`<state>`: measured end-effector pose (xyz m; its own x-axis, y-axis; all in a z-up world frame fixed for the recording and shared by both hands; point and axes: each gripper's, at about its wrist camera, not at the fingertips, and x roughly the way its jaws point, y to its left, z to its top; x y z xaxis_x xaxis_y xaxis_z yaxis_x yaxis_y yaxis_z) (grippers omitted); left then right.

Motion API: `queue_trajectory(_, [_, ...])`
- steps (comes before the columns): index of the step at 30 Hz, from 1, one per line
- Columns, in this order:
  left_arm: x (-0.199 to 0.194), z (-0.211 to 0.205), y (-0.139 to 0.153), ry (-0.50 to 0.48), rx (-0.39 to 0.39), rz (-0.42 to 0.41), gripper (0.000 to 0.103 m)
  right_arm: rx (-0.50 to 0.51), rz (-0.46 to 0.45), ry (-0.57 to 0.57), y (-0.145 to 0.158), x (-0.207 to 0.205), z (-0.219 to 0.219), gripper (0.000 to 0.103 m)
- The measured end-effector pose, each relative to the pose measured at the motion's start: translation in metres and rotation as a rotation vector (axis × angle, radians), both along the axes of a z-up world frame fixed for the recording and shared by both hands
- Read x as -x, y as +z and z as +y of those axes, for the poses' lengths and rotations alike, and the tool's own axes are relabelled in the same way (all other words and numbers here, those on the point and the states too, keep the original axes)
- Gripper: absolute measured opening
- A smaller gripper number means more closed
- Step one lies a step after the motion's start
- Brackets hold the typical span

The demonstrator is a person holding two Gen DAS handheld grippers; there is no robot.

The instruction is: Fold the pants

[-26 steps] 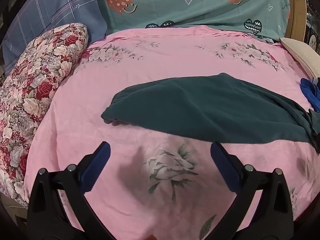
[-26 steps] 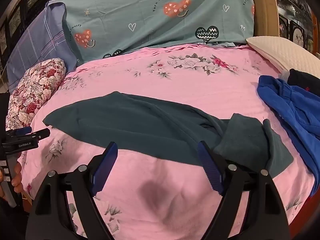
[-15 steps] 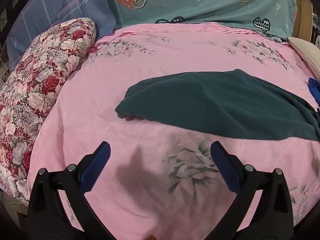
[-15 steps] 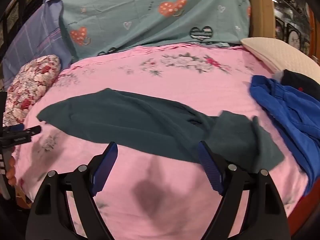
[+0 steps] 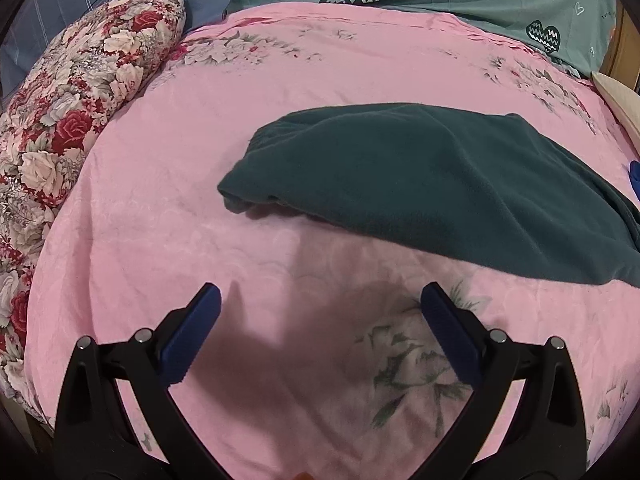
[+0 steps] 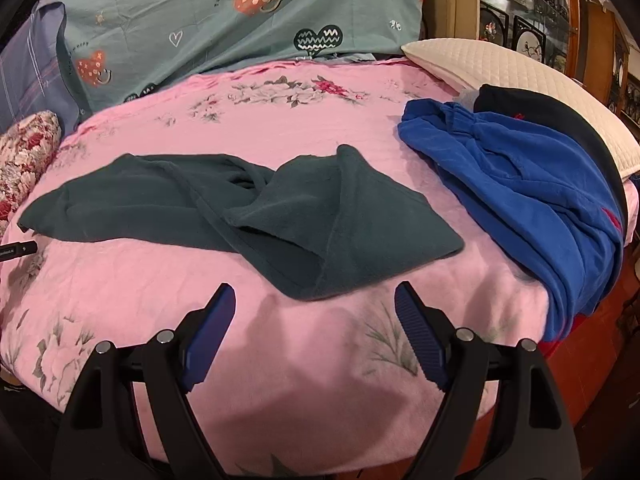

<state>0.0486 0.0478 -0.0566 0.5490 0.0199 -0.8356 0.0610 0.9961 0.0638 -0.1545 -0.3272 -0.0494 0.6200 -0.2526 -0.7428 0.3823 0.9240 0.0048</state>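
Note:
Dark green pants [image 5: 420,176] lie stretched across the pink floral bedspread [image 5: 280,288]. In the right wrist view the pants [image 6: 248,216] run left to right, with their right end folded over in a loose triangle near the front. My left gripper [image 5: 320,304] is open and empty, hovering just short of the pants' left end. My right gripper [image 6: 314,300] is open and empty, just in front of the folded right end. The left gripper's tip [image 6: 18,249] shows at the far left edge of the right wrist view.
A red floral pillow [image 5: 72,120] lies at the left. Teal heart-print bedding [image 6: 240,12] stands at the back. Blue clothes [image 6: 520,200] and a dark garment [image 6: 560,120] are piled at the right, by a cream quilted pillow [image 6: 500,68]. The bed's edge drops off at the right.
Both grippers have moved forward toward the pants, which now look larger. The right wrist view has swung right toward the folded end and the blue pile. Both stay open.

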Motion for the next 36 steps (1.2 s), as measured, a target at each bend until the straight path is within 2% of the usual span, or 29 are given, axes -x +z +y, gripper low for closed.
queue_trajectory(2, [-0.006,0.001,-0.004,0.012,0.006,0.022,0.101,-0.034,0.039,-0.035,-0.007,-0.014,-0.009,0.057])
queue_trajectory(3, [-0.009,0.002,-0.005,0.019,0.011,0.03,0.101,-0.131,0.012,-0.017,-0.008,-0.018,-0.02,0.033])
queue_trajectory(4, [-0.012,0.003,-0.006,0.028,0.017,0.035,0.101,-0.164,0.008,-0.033,-0.005,-0.021,-0.027,0.009])
queue_trajectory(5, [-0.015,0.005,-0.006,0.039,0.022,0.041,0.101,-0.176,-0.003,-0.03,0.003,-0.024,-0.033,0.007])
queue_trajectory(7, [-0.02,0.008,-0.004,0.052,0.032,0.044,0.1,-0.18,-0.072,-0.037,0.028,-0.027,-0.047,0.007])
queue_trajectory(10, [-0.025,0.004,0.002,0.051,0.016,0.024,0.1,-0.187,-0.175,-0.107,0.065,-0.034,-0.087,0.006])
queue_trajectory(12, [-0.026,0.001,0.006,0.044,0.011,0.011,0.1,-0.247,-0.185,-0.153,0.07,-0.047,-0.118,0.006])
queue_trajectory(14, [-0.024,0.0,0.011,0.033,0.01,-0.002,0.1,-0.327,-0.112,-0.191,0.057,-0.063,-0.14,0.007])
queue_trajectory(15, [-0.023,0.0,0.013,0.025,0.009,-0.007,0.1,-0.383,-0.051,-0.181,0.045,-0.074,-0.147,0.011])
queue_trajectory(16, [-0.021,-0.001,0.014,0.012,0.002,-0.009,0.1,-0.388,-0.01,-0.164,0.039,-0.083,-0.148,0.019])
queue_trajectory(17, [-0.018,-0.001,0.015,0.0,-0.013,-0.008,0.1,-0.341,0.016,-0.167,0.036,-0.084,-0.145,0.023])
queue_trajectory(18, [-0.015,0.0,0.016,-0.009,-0.023,-0.009,0.1,-0.241,0.029,-0.187,0.039,-0.082,-0.137,0.026])
queue_trajectory(19, [-0.01,0.002,0.016,-0.019,-0.034,-0.007,0.1,-0.182,0.013,-0.184,0.046,-0.076,-0.131,0.03])
queue_trajectory(21, [0.0,0.005,0.018,-0.042,-0.049,-0.014,0.1,-0.168,-0.033,-0.158,0.057,-0.057,-0.116,0.047])
queue_trajectory(23, [0.009,0.01,0.017,-0.058,-0.056,-0.016,0.1,-0.188,-0.04,-0.163,0.057,-0.04,-0.111,0.059])
queue_trajectory(27, [0.004,0.011,0.008,-0.049,-0.008,0.017,0.1,-0.252,0.036,-0.156,0.025,-0.028,-0.102,0.061])
queue_trajectory(31, [-0.015,0.009,-0.001,0.008,0.057,0.036,0.1,-0.316,0.02,-0.149,0.006,-0.025,-0.097,0.061])
queue_trajectory(34, [-0.028,0.014,-0.003,0.056,0.147,0.056,0.082,-0.325,0.001,-0.132,0.003,-0.025,-0.092,0.06])
queue_trajectory(35, [-0.031,0.014,0.0,0.046,0.189,0.06,0.062,-0.324,0.003,-0.128,0.003,-0.026,-0.09,0.06])
queue_trajectory(36, [-0.034,0.011,0.002,0.031,0.232,0.073,0.036,-0.327,0.005,-0.12,0.003,-0.027,-0.089,0.059])
